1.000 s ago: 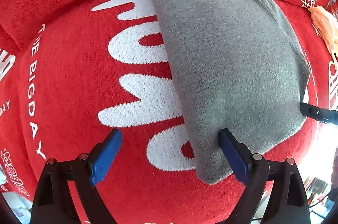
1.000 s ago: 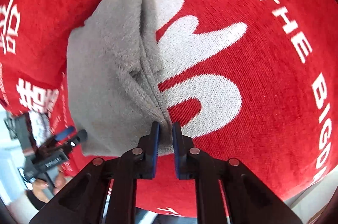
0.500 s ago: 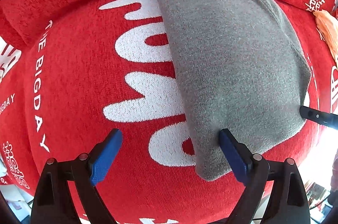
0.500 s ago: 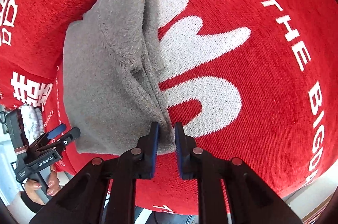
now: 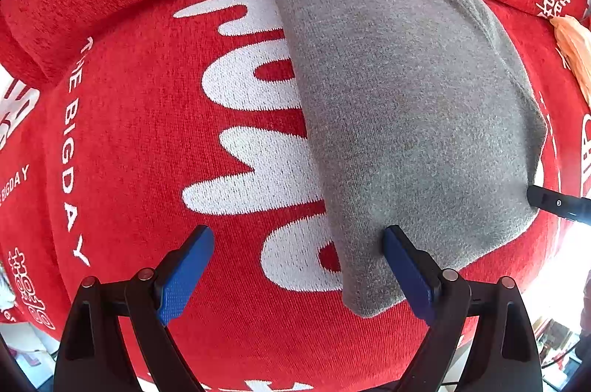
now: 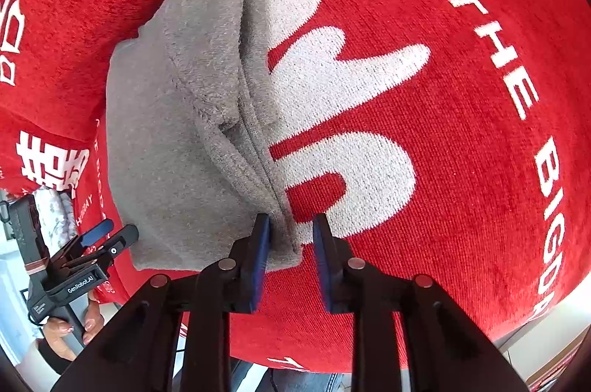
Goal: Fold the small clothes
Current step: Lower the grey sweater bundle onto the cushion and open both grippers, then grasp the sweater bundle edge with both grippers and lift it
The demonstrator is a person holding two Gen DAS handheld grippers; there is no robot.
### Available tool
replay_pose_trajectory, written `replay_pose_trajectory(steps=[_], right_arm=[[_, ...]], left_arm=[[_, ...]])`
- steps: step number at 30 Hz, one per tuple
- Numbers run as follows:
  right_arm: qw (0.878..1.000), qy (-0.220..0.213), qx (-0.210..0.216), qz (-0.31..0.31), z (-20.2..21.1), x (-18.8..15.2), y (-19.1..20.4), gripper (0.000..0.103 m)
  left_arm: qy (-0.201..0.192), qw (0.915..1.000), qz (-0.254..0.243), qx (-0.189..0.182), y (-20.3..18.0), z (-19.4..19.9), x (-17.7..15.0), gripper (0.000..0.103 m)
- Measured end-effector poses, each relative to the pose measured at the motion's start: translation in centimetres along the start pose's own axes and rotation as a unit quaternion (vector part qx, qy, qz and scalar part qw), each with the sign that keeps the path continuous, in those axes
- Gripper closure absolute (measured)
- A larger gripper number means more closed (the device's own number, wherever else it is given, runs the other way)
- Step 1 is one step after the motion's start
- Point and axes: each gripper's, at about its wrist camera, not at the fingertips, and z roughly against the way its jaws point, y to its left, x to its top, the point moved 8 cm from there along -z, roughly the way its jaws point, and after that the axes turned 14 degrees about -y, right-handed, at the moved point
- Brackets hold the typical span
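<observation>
A folded grey fleece garment (image 5: pixel 406 104) lies on a red cloth with white lettering (image 5: pixel 147 140). My left gripper (image 5: pixel 295 266) is open wide and empty, its right finger (image 5: pixel 404 273) resting on the garment's near corner. In the right wrist view the garment (image 6: pixel 177 140) lies with its layered folded edge toward me. My right gripper (image 6: pixel 291 244) is open, its jaws a little apart around the garment's near corner, not pinching it. The left gripper also shows in the right wrist view (image 6: pixel 107 237), at the garment's far left edge.
An orange piece of cloth (image 5: pixel 574 55) lies at the far right of the red surface. The red cloth's near edge drops off below both grippers, with floor and a person's hand (image 6: pixel 70 333) beyond it.
My right gripper has opened from shut and let go of the garment's corner. The left gripper stays open and has drawn back slightly.
</observation>
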Motion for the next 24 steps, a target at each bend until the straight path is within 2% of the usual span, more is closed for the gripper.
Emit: replay_pose_trajectory(steps=[7,11,12,14,16,21,24], right_arm=[[1.0,0.002,-0.002,-0.002,0.2,0.2,-0.1,0.073],[1.0,-0.003,0.003,-0.004,0.8,0.6,0.2,0.072],[1.0,-0.006,0.005,-0.005,1.0,0.7,0.3,0.072],[1.0,-0.013,0.01,-0.006,1.4,1.2,0.5,0.071],[0.999,-0.027,0.017,-0.01,2.0,2.0,0.7,0.062],[0.998,-0.057,0.034,-0.014,2.9,4.5,1.2,0.053],[0.997,-0.06,0.043,-0.018,2.9,5.9,1.3,0.052]], left_arm=[[0.01,0.9999,0.001,-0.004,0.3,-0.7,0.6,0.01],[-0.001,1.0,-0.001,-0.005,0.7,-0.5,1.4,0.01],[-0.008,0.9999,0.002,-0.006,0.8,-0.2,1.8,0.001],[-0.024,0.9996,0.01,-0.01,1.2,0.6,2.6,0.0],[-0.038,0.9989,0.022,-0.014,1.7,1.2,3.6,0.0],[-0.048,0.9962,0.07,-0.018,3.3,1.0,6.1,0.0],[-0.05,0.9952,0.084,-0.007,4.3,0.4,7.4,0.0]])
